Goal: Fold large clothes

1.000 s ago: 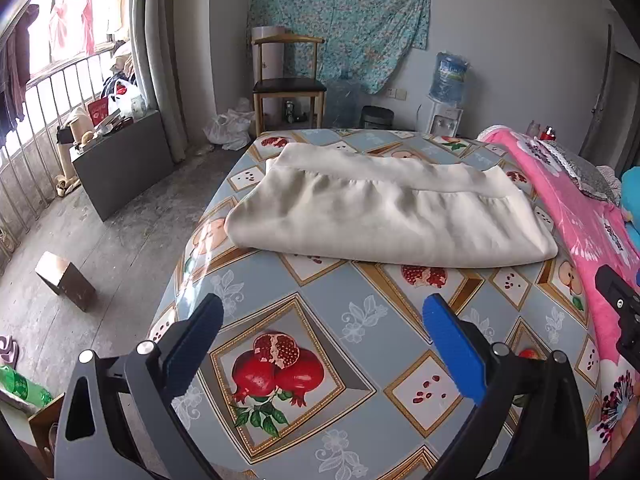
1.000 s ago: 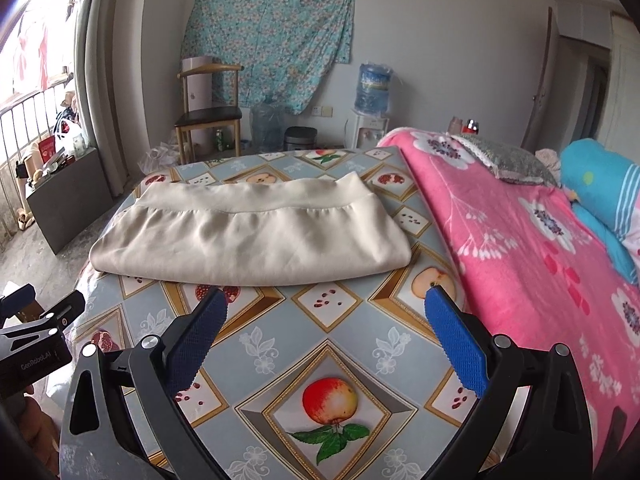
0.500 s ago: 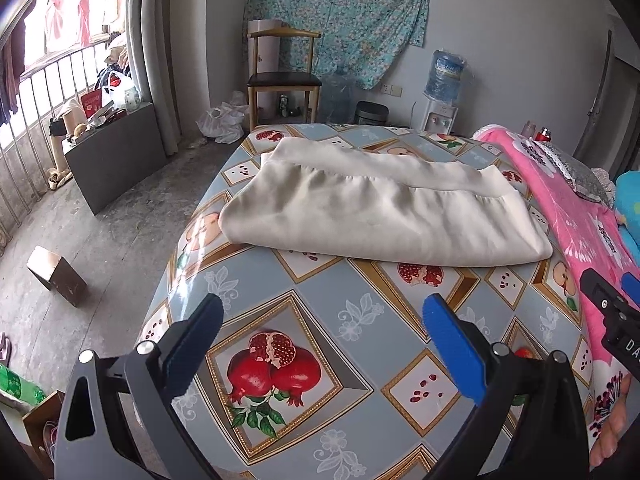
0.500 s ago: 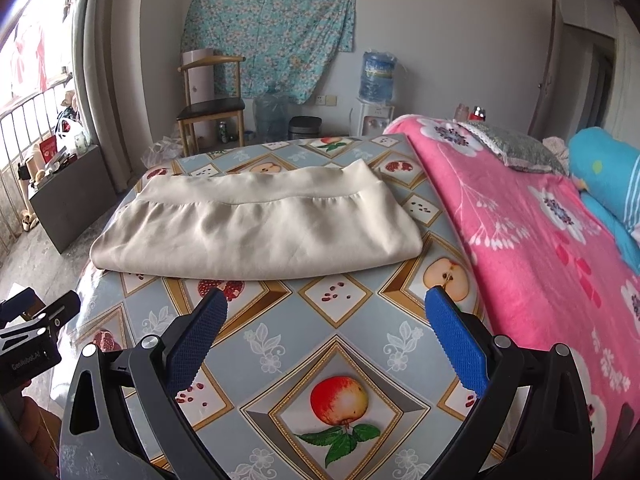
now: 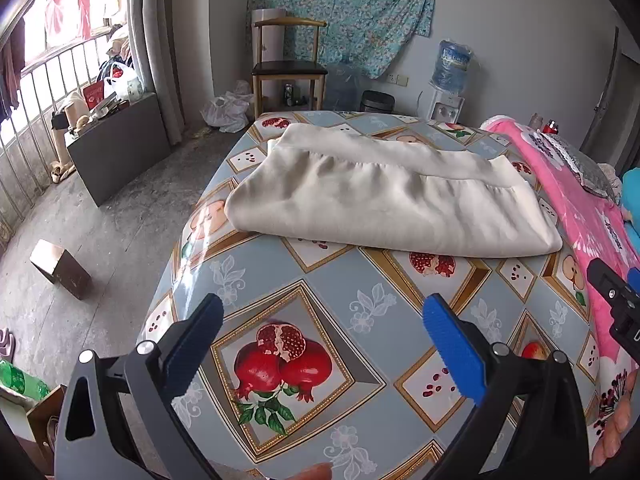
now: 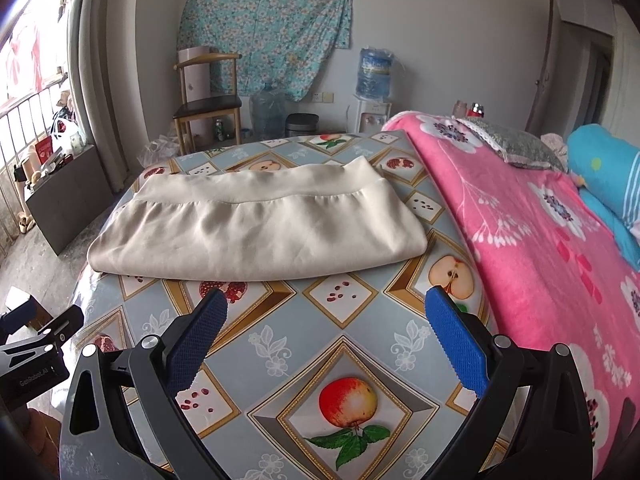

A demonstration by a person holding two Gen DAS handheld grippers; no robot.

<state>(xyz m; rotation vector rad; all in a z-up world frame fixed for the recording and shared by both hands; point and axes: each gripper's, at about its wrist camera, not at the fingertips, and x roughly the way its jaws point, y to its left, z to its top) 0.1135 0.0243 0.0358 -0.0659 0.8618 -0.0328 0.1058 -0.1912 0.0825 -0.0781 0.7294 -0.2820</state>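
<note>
A cream-coloured garment (image 5: pixel 384 196) (image 6: pixel 256 224) lies folded into a wide flat bundle on the fruit-patterned tablecloth (image 5: pixel 360 300) (image 6: pixel 304 316), its gathered band along the far edge. My left gripper (image 5: pixel 320 320) hovers open over the near left part of the table, short of the garment, nothing between its blue pads. My right gripper (image 6: pixel 326 316) is open too, over the near right part, its tips just short of the garment's front fold. The right tool's edge shows in the left wrist view, and the left tool's edge in the right wrist view.
A pink flowered blanket (image 6: pixel 540 232) covers the bed along the table's right side, with a blue pillow (image 6: pixel 608 176). Beyond the table stand a wooden chair (image 6: pixel 208 108), a water dispenser (image 6: pixel 372 80) and a bin. A low grey cabinet (image 5: pixel 116 144) and a small box (image 5: pixel 60 268) are on the floor at left.
Both grippers have drifted slightly forward toward the garment and stayed open. The garment has not moved.
</note>
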